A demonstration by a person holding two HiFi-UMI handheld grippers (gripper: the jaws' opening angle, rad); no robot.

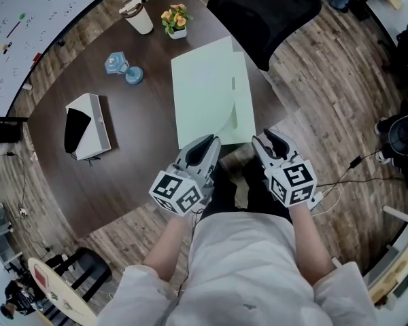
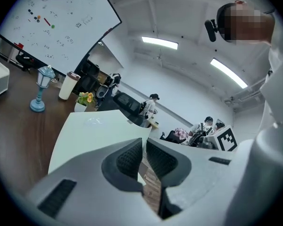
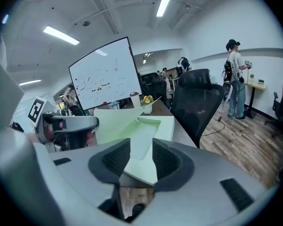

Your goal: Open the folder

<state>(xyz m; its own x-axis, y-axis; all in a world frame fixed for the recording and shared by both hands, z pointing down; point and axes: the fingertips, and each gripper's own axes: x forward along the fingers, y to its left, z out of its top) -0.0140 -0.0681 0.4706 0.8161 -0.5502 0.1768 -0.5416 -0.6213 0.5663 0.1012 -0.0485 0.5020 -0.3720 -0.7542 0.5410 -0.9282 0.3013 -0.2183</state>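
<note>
Pinching the folder (image 1: 207, 94) by its cover, the left claw (image 1: 207, 142) is nearly closed; the right claw (image 1: 270, 140) stands wide. A folder corner lies between its pads.

Room survey: open office, artificial light only.
Dark brown table (image 1: 132, 124) with a curved edge, standing on a grey-brown wood-plank floor (image 1: 340, 73). Black office chair (image 1: 262, 12) drawn up to the table's far edge. Large whiteboard (image 3: 104, 81) with small scribbles and coloured magnets stands past the table's left side. Walls (image 3: 273, 32) and ceiling white; long light strips (image 3: 61, 35) lit overhead. Right gripper view: pale desk (image 3: 260, 83) against the far wall, a standing person (image 3: 235, 76) next to it, a second dark chair (image 3: 280, 105) at the frame edge. Cables (image 1: 357, 165) trail across the floor to the right of the table.
</note>
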